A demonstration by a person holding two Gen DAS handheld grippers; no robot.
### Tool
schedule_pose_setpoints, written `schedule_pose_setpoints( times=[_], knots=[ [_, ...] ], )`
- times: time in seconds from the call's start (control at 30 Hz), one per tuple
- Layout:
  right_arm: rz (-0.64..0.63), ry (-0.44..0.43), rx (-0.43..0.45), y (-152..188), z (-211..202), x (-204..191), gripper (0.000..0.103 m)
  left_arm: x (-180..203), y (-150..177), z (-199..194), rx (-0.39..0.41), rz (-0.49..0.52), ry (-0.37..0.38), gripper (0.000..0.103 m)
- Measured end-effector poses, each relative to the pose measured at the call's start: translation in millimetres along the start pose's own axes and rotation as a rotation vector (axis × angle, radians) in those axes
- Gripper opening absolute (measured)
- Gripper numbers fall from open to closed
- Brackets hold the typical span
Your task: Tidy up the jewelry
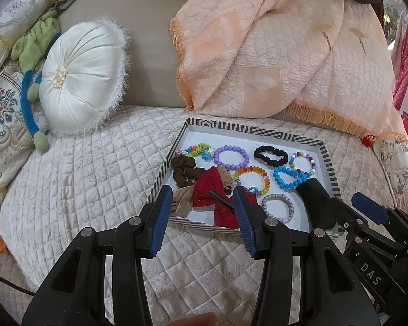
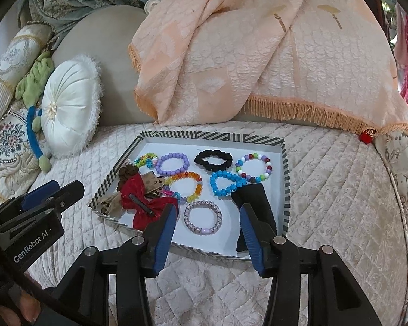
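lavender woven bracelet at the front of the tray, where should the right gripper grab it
Grip the near arc of the lavender woven bracelet, coming from above with the open right gripper. It lies flat on the striped-rim white tray, apart from the others, so one finger fits inside the ring.

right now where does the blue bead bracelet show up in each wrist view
Left wrist view: the blue bead bracelet lies right of centre in the striped tray, just beyond the right gripper.
Right wrist view: the blue bead bracelet lies near the middle of the picture, at the far tip of a black pouch.
Shared landmark: the black scrunchie lies just behind it in both.
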State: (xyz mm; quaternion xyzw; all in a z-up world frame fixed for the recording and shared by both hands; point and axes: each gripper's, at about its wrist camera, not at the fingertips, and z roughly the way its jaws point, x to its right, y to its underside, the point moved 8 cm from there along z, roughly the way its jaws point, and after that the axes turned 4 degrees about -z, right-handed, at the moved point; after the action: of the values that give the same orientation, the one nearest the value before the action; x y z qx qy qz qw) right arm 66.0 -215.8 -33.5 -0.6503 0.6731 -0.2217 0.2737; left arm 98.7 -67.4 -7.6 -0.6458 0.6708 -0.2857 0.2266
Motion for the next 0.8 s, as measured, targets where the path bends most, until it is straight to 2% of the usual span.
schedule_pose_setpoints(
  times=[0.2, 0.37, 0.8],
  knots=[
    [-0.001, -0.002, -0.004, 0.2, 0.7, -0.6, 0.048, -0.3, 1.7, -0.6, -0.001, 0.005, -0.002, 0.046],
    [-0.003, -0.004, -0.006, 2.2, 1.6, -0.9, 0.054, 0.4, 1.1, -0.4, 0.002, 0.005, -0.001, 0.046],
    [-0.003, -0.009, -0.017, 4.4, 4.1, -3.3, 0.056, -1.3, 3.7, 0.2, -0.006, 0.011, -0.004, 0.046]
  ],
)
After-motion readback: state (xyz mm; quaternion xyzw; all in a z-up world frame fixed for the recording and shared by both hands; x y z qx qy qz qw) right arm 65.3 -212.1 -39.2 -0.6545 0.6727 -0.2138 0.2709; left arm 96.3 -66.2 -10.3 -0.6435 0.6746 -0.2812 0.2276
